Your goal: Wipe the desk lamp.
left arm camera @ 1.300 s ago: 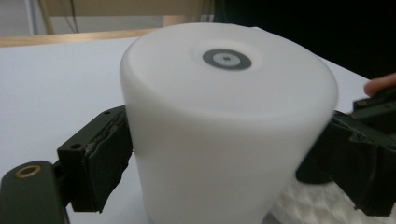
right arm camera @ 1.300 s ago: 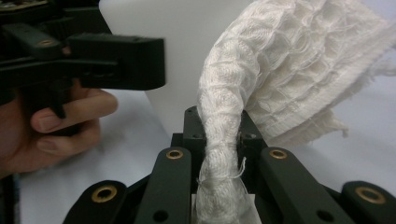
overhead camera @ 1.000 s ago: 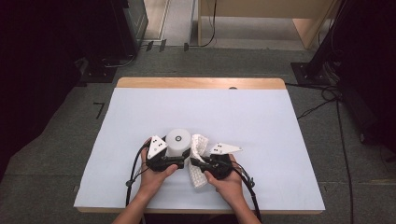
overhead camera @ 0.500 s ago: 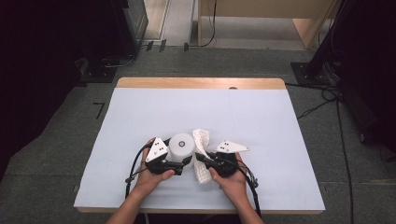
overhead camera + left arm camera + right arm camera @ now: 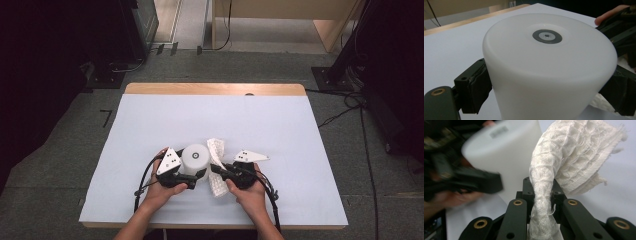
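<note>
A white cylinder (image 5: 195,157) with a small grey round mark on its top stands on the table's near half. My left gripper (image 5: 193,175) is shut on it. In the left gripper view the cylinder (image 5: 549,57) sits between the black pads (image 5: 474,90), which press its sides; the jaws have just closed a little on it. Right beside it, my right gripper (image 5: 216,171) is shut on a white woven cloth (image 5: 216,149). That cloth (image 5: 569,155) rises from the pinch in the right gripper view and flares out above, with the cylinder (image 5: 506,155) behind on the left.
The table (image 5: 150,125) has a pale sheet over it and a wooden strip (image 5: 215,89) along the far edge. Black cables (image 5: 142,182) trail from both grippers toward the near edge. Dark equipment and cords stand on the floor around the table.
The right gripper and its cloth have drifted slightly right, away from the cylinder. The left gripper and the cylinder have hardly moved.
</note>
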A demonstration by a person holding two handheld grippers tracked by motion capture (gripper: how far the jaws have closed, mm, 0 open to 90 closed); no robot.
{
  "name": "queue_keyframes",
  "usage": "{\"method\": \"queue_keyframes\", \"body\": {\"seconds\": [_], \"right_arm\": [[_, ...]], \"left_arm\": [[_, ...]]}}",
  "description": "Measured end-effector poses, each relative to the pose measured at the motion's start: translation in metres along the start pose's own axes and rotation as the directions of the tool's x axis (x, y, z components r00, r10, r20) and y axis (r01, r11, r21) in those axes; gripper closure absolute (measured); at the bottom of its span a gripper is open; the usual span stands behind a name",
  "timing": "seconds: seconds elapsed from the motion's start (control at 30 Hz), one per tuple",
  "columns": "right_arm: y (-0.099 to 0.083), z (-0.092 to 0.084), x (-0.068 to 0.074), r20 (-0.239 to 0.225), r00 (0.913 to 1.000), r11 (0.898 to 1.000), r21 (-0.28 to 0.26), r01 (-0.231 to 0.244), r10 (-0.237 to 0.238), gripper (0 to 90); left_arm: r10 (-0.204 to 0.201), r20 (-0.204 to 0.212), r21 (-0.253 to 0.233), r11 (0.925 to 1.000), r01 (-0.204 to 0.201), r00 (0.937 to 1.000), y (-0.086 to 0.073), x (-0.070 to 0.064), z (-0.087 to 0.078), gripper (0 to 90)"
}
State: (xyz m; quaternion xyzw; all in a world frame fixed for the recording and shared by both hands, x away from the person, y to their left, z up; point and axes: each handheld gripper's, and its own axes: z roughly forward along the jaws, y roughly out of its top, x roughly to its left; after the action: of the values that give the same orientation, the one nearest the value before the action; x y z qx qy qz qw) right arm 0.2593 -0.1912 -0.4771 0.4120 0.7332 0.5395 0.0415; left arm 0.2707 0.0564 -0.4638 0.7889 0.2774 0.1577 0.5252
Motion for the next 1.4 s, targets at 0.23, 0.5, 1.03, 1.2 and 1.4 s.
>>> {"method": "queue_keyframes", "body": {"seconds": [0.23,0.5,1.03,1.2,1.4], "right_arm": [[0.002,-0.004,0.0,0.029,0.9991,0.999,-0.018,0.033,-0.032,80.1],[0.005,-0.018,-0.007,0.064,0.9979,0.998,-0.064,0.012,-0.008,80.0],[0.001,-0.003,0.004,0.039,0.9977,0.998,-0.011,0.056,-0.056,79.7],[-0.001,0.001,0.007,0.035,0.9976,0.998,0.003,0.059,-0.059,79.7],[-0.001,0.005,0.01,0.035,0.9979,0.998,0.013,0.054,-0.054,79.7]], "left_arm": [[-0.02,-0.015,-0.009,0.9998,0.02,0.9997,0.0,-0.001,0.0,8.0],[-0.055,-0.154,-0.019,0.9984,0.053,0.9866,-0.001,-0.02,0.001,6.2],[-0.165,-0.069,-0.035,0.9861,0.163,0.9839,0.002,0.006,-0.003,9.1],[-0.173,-0.033,-0.04,0.9843,0.172,0.9844,0.002,0.014,-0.007,9.1],[-0.145,-0.019,-0.028,0.9891,0.145,0.9892,0.002,0.005,-0.003,9.1]]}}
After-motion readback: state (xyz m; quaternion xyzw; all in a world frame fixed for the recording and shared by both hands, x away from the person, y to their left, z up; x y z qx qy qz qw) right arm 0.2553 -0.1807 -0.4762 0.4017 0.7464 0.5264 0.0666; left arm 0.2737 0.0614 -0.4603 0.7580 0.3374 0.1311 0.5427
